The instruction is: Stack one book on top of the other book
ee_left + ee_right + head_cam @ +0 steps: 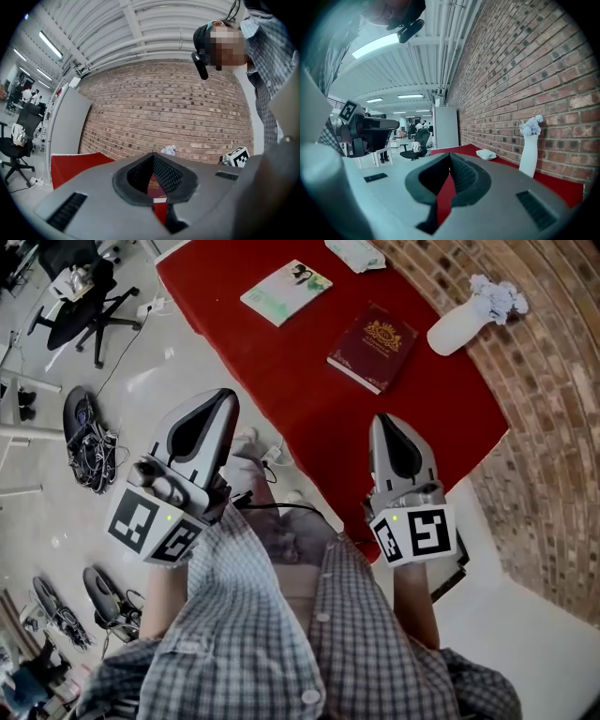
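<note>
We hold both arms out from the body, forearms bare below a checked shirt (281, 643), each hand behind its marker cube. The left claw (223, 399) points about level, out over the grey floor (84, 381) just left of the red cloth-covered counter (309, 399). The right claw (382, 421) points toward the far side, tipped slightly down, over the counter's near edge.

From the head view we see both books lying flat and well apart, neither on the other. The maroon hardback book (373, 346) with a gold emblem lies nearer and to the right. The pale green and white book (286, 292) lies farther and to the left. A white vase of pale flowers (459, 329) stands at the right by the brick wall (553, 427), and a folded white cloth (356, 253) lies at the far edge.

Only the left gripper view shows the maroon book through the slot below its jaw tips. Only the right gripper view shows the vase upright against the brick and a black office chair (415, 147) far across the room.

Both claws are clenched, jaws meeting at the tips, with nothing gripped and nothing touched.
</note>
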Available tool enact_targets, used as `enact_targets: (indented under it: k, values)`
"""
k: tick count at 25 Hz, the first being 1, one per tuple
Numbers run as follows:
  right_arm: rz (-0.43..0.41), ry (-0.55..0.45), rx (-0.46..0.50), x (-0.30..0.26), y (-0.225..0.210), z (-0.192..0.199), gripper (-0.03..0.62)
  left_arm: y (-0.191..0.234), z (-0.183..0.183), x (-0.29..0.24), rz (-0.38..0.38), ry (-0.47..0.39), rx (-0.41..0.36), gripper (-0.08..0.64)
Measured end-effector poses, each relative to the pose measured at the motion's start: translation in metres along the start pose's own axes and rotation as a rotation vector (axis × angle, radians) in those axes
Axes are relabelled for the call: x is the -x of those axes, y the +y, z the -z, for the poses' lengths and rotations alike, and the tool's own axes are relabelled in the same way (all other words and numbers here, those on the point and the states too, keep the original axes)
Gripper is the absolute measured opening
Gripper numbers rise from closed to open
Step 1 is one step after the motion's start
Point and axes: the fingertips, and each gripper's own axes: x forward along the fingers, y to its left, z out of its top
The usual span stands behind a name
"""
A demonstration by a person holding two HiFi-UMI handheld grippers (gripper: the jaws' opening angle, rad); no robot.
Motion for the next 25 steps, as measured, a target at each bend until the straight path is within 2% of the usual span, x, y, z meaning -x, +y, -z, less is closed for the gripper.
enact_targets:
  k: [7, 15, 21, 25]
  values:
    - [0.072, -0.003, 0.003, -0.010, -0.011, -0.001, 0.008, 0.016, 0.001, -0.027, 0.064, 0.000, 0.009, 0.008]
    - [0.232, 0.024, -0.036, -0.033, -0.031, 0.005, 0.008, 0.049, 0.006, -0.087, 0.213, 0.040, 0.020, 0.008]
    - [0.319, 0.058, -0.056, -0.072, -0.037, 0.001, 0.008, 0.085, 0.012, -0.127, 0.305, 0.099, 0.044, 0.008]
    - [0.391, 0.071, -0.078, -0.095, -0.041, -0.001, 0.008, 0.105, 0.014, -0.153, 0.384, 0.148, 0.016, 0.008]
